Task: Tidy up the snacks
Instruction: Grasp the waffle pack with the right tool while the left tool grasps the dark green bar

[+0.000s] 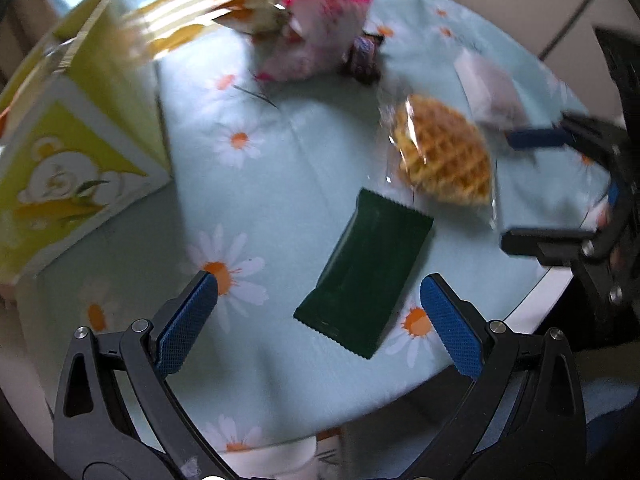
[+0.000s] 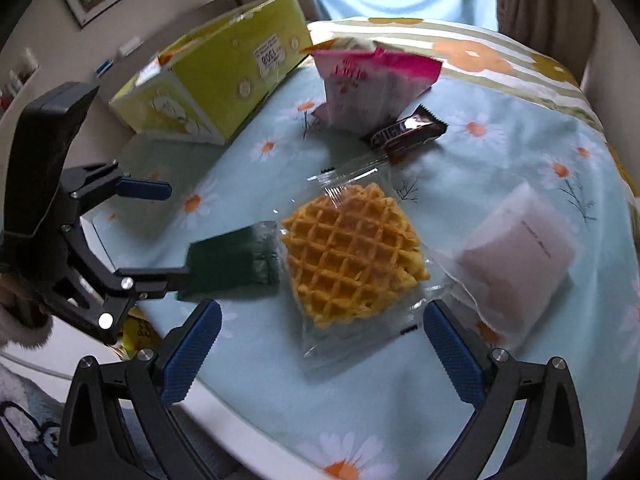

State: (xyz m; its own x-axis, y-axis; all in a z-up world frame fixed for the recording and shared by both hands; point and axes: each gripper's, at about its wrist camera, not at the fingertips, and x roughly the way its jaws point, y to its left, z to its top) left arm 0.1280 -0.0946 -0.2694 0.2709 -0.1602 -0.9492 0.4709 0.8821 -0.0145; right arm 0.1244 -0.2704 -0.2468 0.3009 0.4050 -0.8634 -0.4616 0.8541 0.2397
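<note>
My left gripper is wide open, and the green packet lies flat between its fingers near the table's front edge, long side slanting. My right gripper, open too, faces the waffle.

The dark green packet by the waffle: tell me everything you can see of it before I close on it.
The dark green packet is a flat, glossy rectangular sachet with crimped, serrated ends and no legible print. It looks sealed and lies flat on the daisy tablecloth, set diagonally. One end reaches the waffle's clear wrapper; whether they overlap is unclear. The left gripper hangs open, framing it, fingers not touching it.
</note>
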